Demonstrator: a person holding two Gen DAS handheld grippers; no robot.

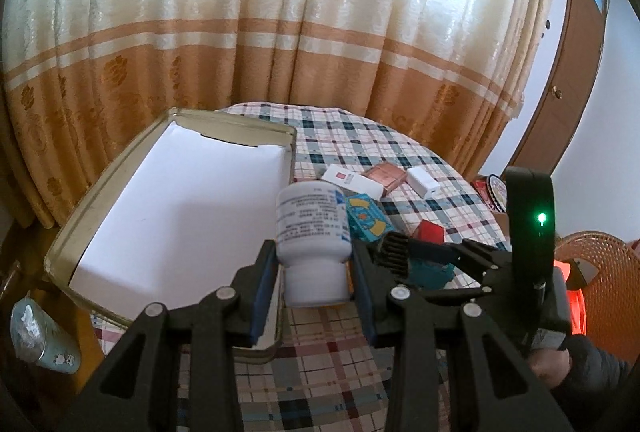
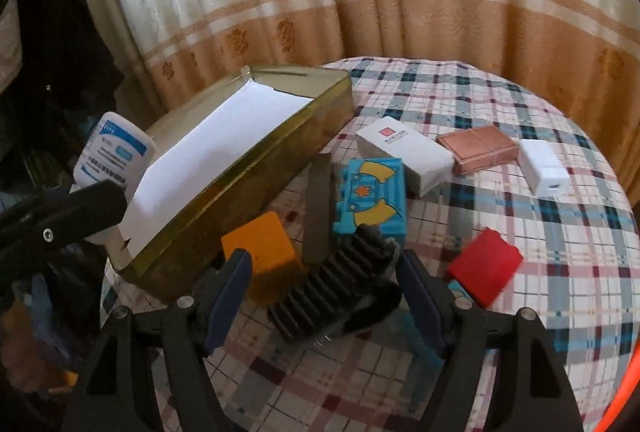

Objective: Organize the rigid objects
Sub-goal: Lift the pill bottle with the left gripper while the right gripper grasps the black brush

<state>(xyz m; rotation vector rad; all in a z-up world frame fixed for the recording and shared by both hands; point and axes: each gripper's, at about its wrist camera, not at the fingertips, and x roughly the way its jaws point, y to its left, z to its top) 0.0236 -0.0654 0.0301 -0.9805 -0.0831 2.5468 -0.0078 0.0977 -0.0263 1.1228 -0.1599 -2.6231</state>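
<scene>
Left wrist view: white pill bottle (image 1: pixel 314 232) is clamped between the blue pads of the left gripper (image 1: pixel 316 272), cap end toward the camera, body tilted up and forward. It hangs over the near right corner of the gold tin (image 1: pixel 96 192), whose floor is lined with white paper and holds nothing visible (far corner partly cut off by the wall). Judged step: carry-and-place, bottle on its way into the tin, not yet set down.

Right wrist view: right gripper (image 2: pixel 324 288) has a black ribbed block (image 2: pixel 332 288) between its pads. Jaws stand fairly wide; the right pad seems to meet the block, but at the left pad contact is unclear, so I cannot tell whether it is gripped or merely straddled. The same bottle (image 2: pixel 114 152) shows at far left, beyond the tin's (image 2: pixel 240 172) end wall.

Loose on the checked tablecloth (image 2: pixel 520 252): blue patterned box (image 2: pixel 372 192) just behind the ribbed block, orange block (image 2: pixel 260 248) beside the tin's long wall, red block (image 2: pixel 486 264) to the right, then white carton (image 2: pixel 404 156), copper-coloured case (image 2: pixel 478 148) and white adapter (image 2: pixel 544 168) further back.

Next move, as I judge it: shift the bottle further over the paper floor, lower it, then let go. Lay it on its side or stand it squarely (a round bottle may roll). The tin's wall needs clearing on the way.
</scene>
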